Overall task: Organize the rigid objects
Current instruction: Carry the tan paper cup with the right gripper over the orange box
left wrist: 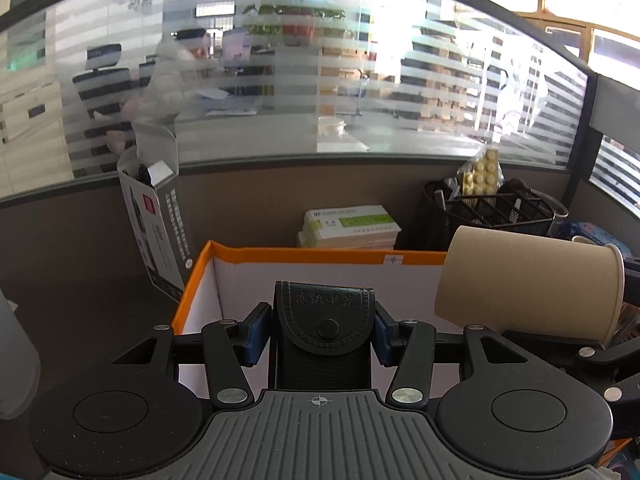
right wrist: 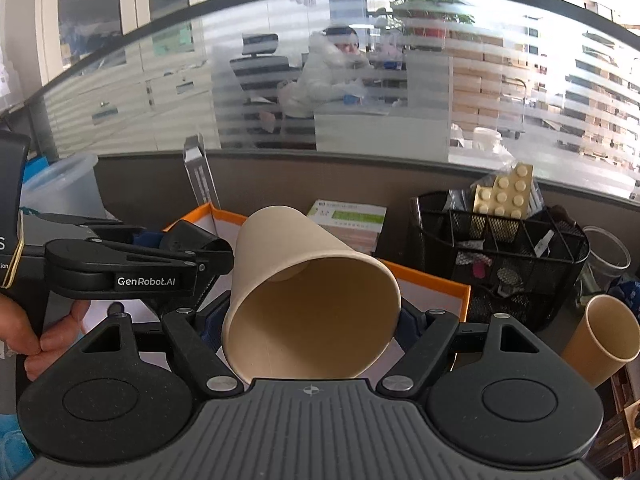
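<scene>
My left gripper [left wrist: 322, 330] is shut on a black leather snap case [left wrist: 325, 320] and holds it upright over the open orange-rimmed white box [left wrist: 280, 257]. My right gripper [right wrist: 310, 326] is shut on a tan paper cup [right wrist: 308, 292], tilted with its mouth toward the camera, over the same box [right wrist: 428, 280]. The cup also shows at the right of the left wrist view [left wrist: 532, 282]. The left gripper with the case shows at the left of the right wrist view [right wrist: 168, 258].
A black mesh organizer [right wrist: 500, 256] with a cream brick plate [right wrist: 506, 196] stands at the back right. Beside it are a second paper cup [right wrist: 604, 340] and a clear cup [right wrist: 606, 256]. A green-white book stack [left wrist: 348, 228] and an open grey carton [left wrist: 156, 216] stand behind the box.
</scene>
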`<action>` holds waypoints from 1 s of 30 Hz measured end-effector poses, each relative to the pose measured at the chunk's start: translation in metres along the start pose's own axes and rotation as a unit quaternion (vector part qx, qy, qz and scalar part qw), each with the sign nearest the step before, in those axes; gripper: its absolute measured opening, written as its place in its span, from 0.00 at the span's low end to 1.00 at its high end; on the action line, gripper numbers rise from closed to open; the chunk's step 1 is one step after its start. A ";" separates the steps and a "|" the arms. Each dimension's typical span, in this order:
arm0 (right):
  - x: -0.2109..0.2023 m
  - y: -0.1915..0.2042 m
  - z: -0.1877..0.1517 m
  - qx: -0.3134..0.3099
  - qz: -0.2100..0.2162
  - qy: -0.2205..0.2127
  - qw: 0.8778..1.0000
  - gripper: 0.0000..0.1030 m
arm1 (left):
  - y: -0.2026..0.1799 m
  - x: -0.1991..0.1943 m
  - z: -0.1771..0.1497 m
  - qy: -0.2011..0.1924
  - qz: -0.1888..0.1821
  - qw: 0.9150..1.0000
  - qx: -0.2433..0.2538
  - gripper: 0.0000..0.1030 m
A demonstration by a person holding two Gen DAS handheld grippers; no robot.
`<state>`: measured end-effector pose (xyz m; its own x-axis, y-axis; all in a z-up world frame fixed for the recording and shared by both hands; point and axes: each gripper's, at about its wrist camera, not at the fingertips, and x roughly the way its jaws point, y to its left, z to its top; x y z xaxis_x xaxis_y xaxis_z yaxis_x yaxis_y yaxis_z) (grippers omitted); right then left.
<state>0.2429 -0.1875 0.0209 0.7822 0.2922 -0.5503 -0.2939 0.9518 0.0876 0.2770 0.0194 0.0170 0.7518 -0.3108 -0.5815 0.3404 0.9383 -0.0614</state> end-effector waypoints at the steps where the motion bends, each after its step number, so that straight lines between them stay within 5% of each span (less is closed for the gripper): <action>1: 0.002 0.000 -0.001 0.000 -0.001 0.002 1.000 0.74 | 0.000 0.001 -0.001 0.002 0.000 1.000 0.000 0.48; 30: 0.034 0.006 -0.018 -0.025 -0.034 0.059 0.997 0.74 | -0.007 0.008 -0.016 0.034 0.008 0.999 0.030 0.48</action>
<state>0.2577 -0.1734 -0.0117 0.7320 0.2109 -0.6479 -0.2713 0.9625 0.0067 0.2720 0.0131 -0.0002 0.7180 -0.2823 -0.6362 0.3628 0.9319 -0.0041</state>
